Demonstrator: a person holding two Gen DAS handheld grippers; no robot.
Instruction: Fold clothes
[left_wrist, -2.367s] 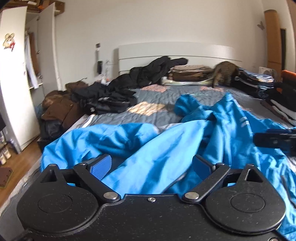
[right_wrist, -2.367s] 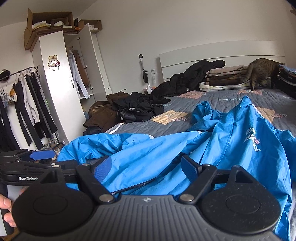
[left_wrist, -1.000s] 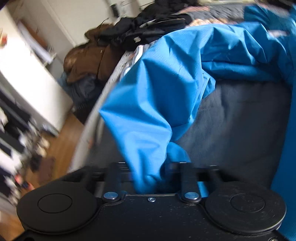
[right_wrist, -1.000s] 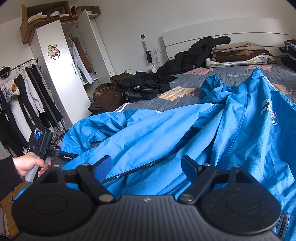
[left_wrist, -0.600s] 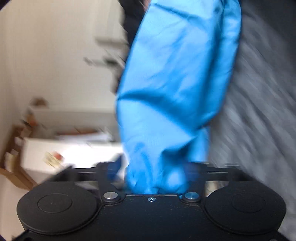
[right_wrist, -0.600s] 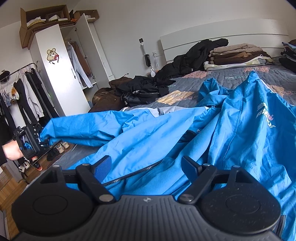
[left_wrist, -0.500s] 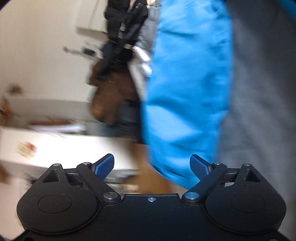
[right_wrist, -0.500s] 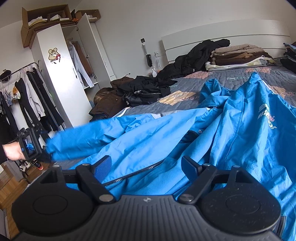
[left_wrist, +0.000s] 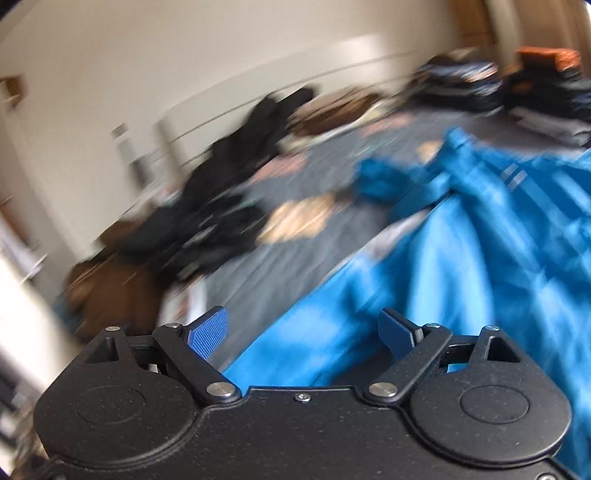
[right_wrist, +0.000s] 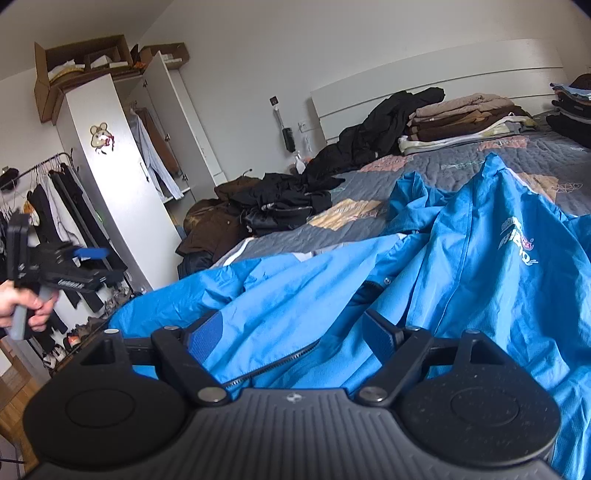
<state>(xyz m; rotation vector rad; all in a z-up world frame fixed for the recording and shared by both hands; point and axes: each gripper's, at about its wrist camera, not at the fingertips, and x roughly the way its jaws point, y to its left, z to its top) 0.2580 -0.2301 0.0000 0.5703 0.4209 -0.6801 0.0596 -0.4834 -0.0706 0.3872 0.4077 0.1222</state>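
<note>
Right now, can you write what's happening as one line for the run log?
task: fold clothes | blue jacket: spread on bed, unfolded | left gripper: open, empty, off the bed's side | right gripper: open, empty, above jacket

Bare bedspread (right_wrist: 461, 162) lies beyond blue jacket (right_wrist: 461, 266).

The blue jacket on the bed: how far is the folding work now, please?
Done: folded stacks already lie by the headboard. In hand: the blue jacket is spread open and rumpled, unzipped, with no fold visible; the left gripper and right gripper are both open and hold nothing. Left: folding this jacket, then the dark pile at the bed's edge.
</note>
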